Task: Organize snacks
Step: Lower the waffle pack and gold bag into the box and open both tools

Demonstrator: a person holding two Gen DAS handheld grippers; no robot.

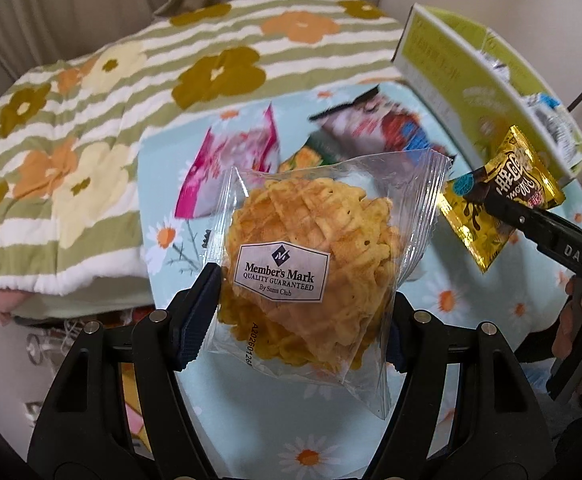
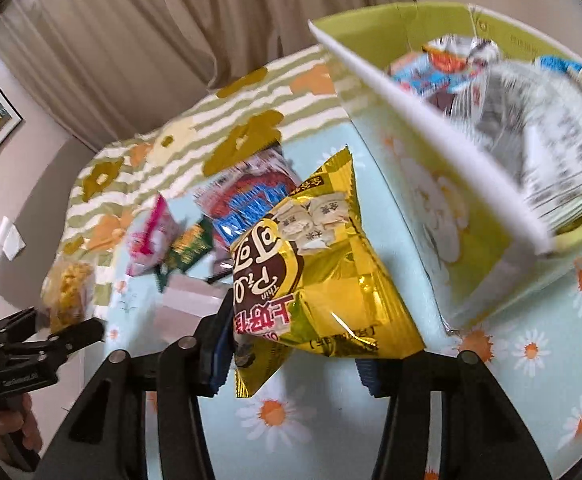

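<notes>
Waffle cookie packet, in clear wrap, sits clamped between the left gripper fingers above the daisy-print bench, left of the green box. In the right wrist view, the right gripper fingers pinch a gold snack packet just left of that box, which holds other packets.

Waffle packet in left claw

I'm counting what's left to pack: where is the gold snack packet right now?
The gold snack packet is held off the table in the right gripper, left of the green box, which already holds snacks.
</notes>
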